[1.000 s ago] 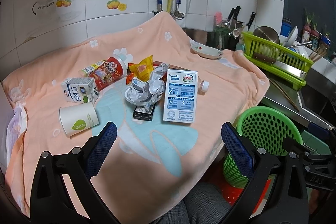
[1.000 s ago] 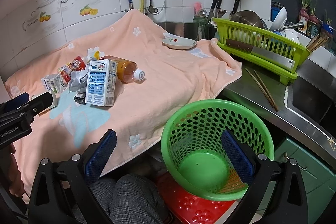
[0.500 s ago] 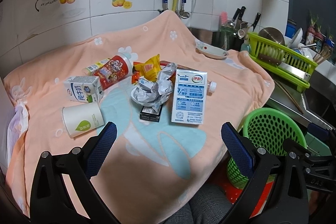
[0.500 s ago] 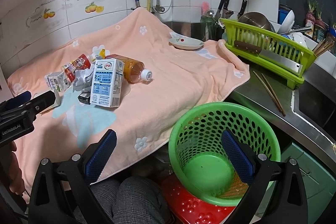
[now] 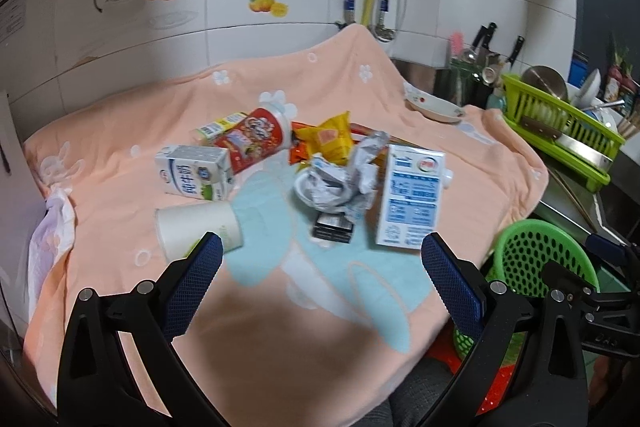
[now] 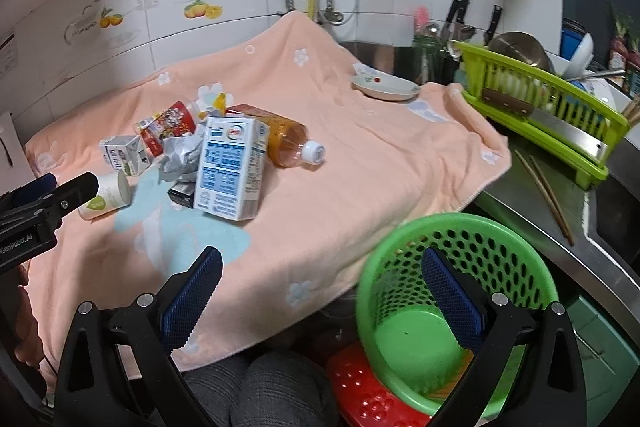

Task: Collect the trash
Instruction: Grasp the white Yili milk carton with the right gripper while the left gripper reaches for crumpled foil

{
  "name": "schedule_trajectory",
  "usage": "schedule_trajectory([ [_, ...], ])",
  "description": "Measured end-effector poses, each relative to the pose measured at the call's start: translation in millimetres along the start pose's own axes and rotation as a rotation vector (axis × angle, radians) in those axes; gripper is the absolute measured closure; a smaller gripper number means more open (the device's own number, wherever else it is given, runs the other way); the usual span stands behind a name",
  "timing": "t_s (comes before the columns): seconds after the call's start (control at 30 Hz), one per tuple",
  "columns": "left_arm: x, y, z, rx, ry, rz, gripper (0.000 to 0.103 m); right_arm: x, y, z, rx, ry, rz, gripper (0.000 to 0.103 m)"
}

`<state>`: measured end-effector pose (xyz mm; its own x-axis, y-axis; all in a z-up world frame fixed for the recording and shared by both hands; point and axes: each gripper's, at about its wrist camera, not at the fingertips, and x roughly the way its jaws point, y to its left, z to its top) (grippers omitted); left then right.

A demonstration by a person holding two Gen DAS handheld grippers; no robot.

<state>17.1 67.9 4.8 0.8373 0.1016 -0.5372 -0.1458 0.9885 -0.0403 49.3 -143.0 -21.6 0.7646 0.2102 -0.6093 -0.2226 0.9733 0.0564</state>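
Observation:
A pile of trash lies on a peach towel (image 5: 280, 307): a blue-and-white milk carton (image 5: 410, 201), crumpled foil (image 5: 340, 179), a small white carton (image 5: 196, 175), a paper cup (image 5: 196, 231), a red snack tube (image 5: 252, 139), a yellow wrapper (image 5: 330, 137), a small dark box (image 5: 334, 229) and a tea bottle (image 6: 288, 143). A green mesh basket (image 6: 452, 299) stands empty below the towel's right edge. My left gripper (image 5: 320, 287) is open above the towel, near the pile. My right gripper (image 6: 320, 299) is open between towel edge and basket.
A green dish rack (image 6: 544, 111) with a knife stands on the steel counter at right, chopsticks (image 6: 544, 191) beside it. A small plate (image 6: 384, 87) sits at the towel's far edge. Knives and utensils stand behind. A red stool (image 6: 372, 395) is under the basket.
Both grippers have moved forward and left toward the pile, so the trash appears larger and nearer. Both stay open and empty.

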Motion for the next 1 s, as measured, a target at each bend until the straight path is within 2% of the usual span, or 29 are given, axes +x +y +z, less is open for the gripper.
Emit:
schedule_trajectory([
  [0.23,3.4,25.1,6.8,-0.043,-0.007,0.033,0.005,22.4,26.3,18.0,-0.033,0.006,0.054,0.007],
  [0.63,9.6,62.1,24.8,-0.112,-0.028,0.073,0.005,88.4,70.9,47.9,-0.040,0.057,0.108,0.007],
  [1.0,31.3,77.1,36.2,-0.146,-0.003,0.064,0.005,146.1,83.1,59.7,-0.024,0.104,0.048,0.007],
])
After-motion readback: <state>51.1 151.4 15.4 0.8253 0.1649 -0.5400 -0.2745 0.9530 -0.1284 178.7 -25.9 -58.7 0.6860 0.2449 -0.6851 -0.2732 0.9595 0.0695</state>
